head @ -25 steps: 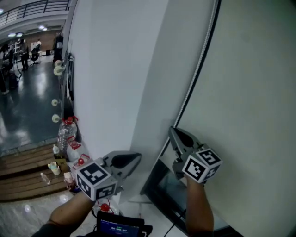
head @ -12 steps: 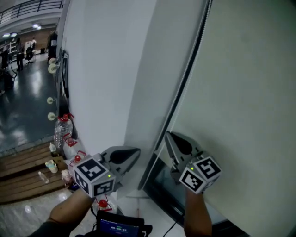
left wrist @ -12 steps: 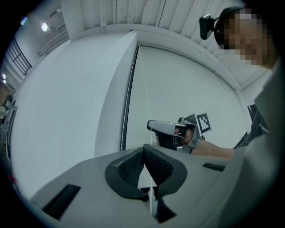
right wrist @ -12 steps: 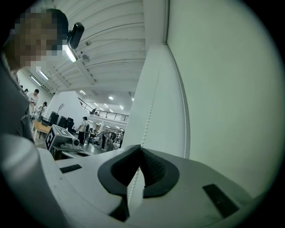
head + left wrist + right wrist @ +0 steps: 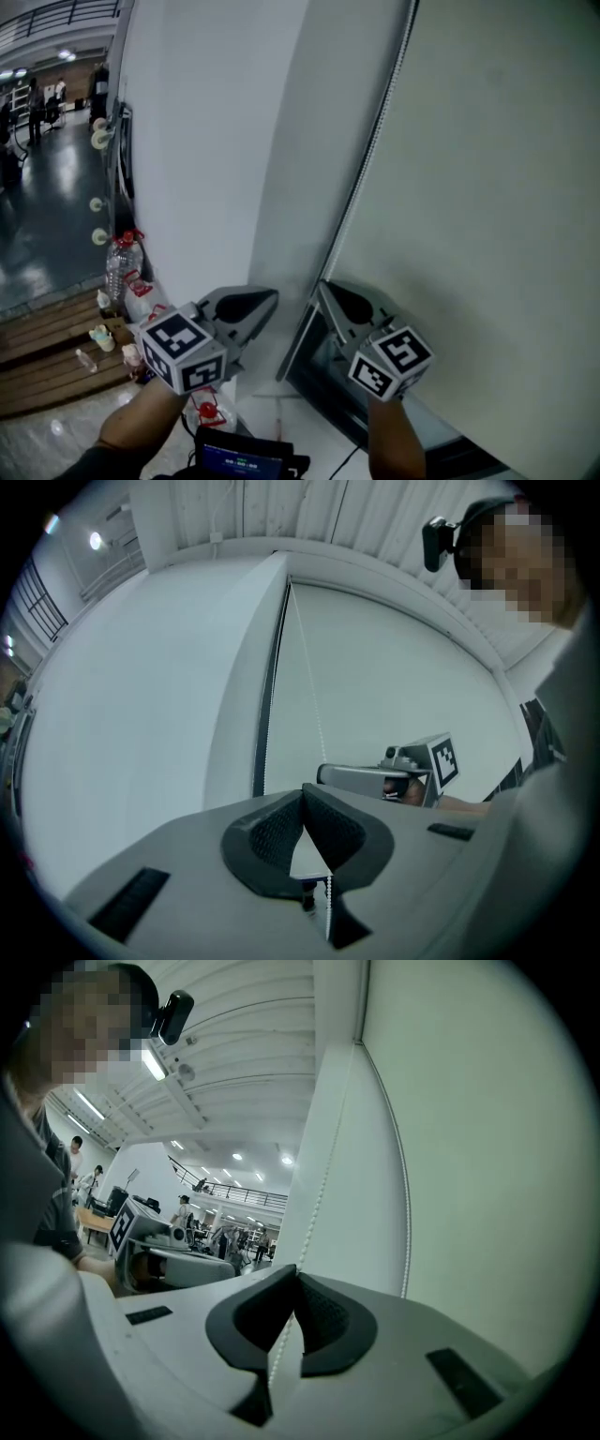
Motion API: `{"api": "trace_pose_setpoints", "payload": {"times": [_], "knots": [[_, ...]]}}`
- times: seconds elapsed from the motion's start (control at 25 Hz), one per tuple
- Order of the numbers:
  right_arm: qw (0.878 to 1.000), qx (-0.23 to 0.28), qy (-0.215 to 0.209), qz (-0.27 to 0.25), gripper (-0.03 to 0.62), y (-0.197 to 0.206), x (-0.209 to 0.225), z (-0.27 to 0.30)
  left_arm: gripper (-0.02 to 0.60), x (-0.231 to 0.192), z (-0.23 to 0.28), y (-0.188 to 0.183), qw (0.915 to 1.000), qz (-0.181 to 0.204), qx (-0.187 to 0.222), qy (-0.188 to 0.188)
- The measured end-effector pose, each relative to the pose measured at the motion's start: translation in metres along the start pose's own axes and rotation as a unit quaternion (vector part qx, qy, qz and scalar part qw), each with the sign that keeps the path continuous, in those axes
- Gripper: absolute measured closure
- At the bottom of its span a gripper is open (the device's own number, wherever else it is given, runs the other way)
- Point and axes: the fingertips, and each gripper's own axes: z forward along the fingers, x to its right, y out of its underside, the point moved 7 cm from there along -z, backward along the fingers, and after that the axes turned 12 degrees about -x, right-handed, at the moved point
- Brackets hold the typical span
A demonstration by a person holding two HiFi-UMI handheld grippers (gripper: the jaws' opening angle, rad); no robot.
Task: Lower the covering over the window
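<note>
A pale roller blind [image 5: 487, 187] covers most of the window; a dark strip of glass [image 5: 328, 375] shows below its lower edge. A white bead chain [image 5: 375, 150] runs down along the dark frame at the blind's left side. My right gripper [image 5: 323, 286] is shut on this chain [image 5: 328, 1166], which passes between its pads [image 5: 296, 1274] and hangs on below them. My left gripper [image 5: 270, 298] is held just left of the right one, shut [image 5: 302, 797] with nothing between its pads. Beyond it the chain [image 5: 309, 686] drops to the right gripper [image 5: 323, 772].
A white wall pillar [image 5: 206, 141] stands left of the window. On the floor at its foot are a plastic bottle [image 5: 117, 267] and small items by wooden boards [image 5: 47, 347]. A device with a lit screen [image 5: 242, 459] is at my waist. People stand far off in the hall.
My right gripper has moved down and to the left with the bead chain in its grip. The left gripper has stayed almost where it was, still shut.
</note>
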Motion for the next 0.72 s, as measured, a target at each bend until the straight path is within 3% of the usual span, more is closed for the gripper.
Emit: {"api": "trace_pose_setpoints", "payload": {"times": [0.4, 0.72], "knots": [[0.999, -0.041, -0.016, 0.026, 0.6, 0.064, -0.034, 0.01, 0.583, 0.002, -0.005, -0.002, 0.9999, 0.007, 0.003, 0.012], [0.999, -0.037, -0.014, 0.021, 0.6, 0.069, -0.045, 0.001, 0.583, 0.013, 0.006, -0.012, 0.9995, 0.016, 0.005, 0.026]]}}
